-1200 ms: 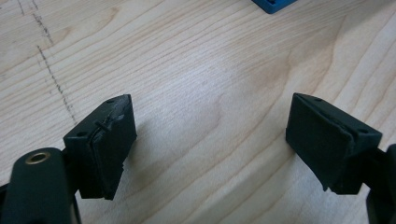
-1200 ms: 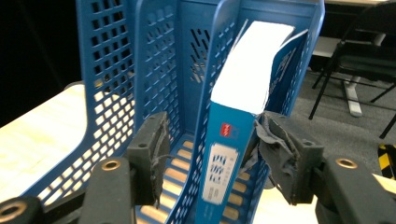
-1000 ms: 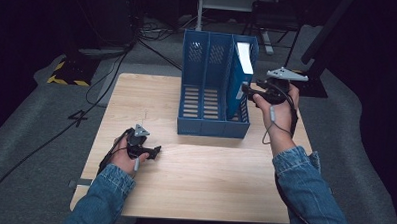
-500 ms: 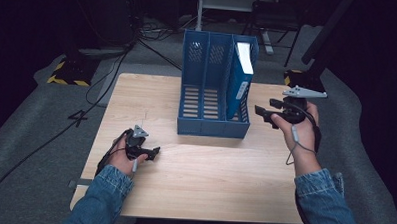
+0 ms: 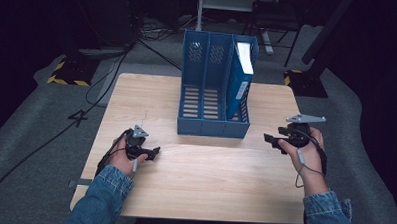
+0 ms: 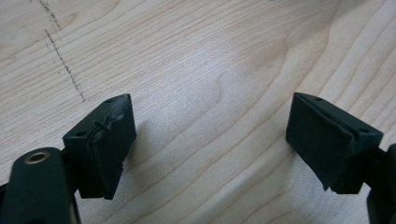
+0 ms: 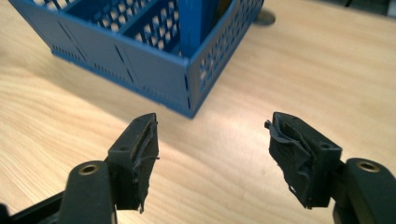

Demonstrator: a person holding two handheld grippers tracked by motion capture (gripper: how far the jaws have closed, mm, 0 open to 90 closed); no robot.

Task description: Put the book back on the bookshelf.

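Standing upright toward the far middle of the wooden counter: a blue three-slot file rack, perforated along its walls. Leaning inside the rack's right-hand slot, a blue book with a white top edge, rising above the rack's rim.

Hovering just right of the rack's near right corner, the right gripper, gripped in the person's right hand, grey three-cornered plate on top. Gaping wide in the right gripper view, jaws holding nothing, bare wood lying between them, the rack's corner sitting just beyond and slightly left of the gap, apart from both jaws.

Resting low near the rack's near left side but well apart from it, the left gripper, held in the left hand. Spreading wide too in the left gripper view, clasping nothing, pointing down at plain counter grain, a faint dashed pencil line running at upper left.
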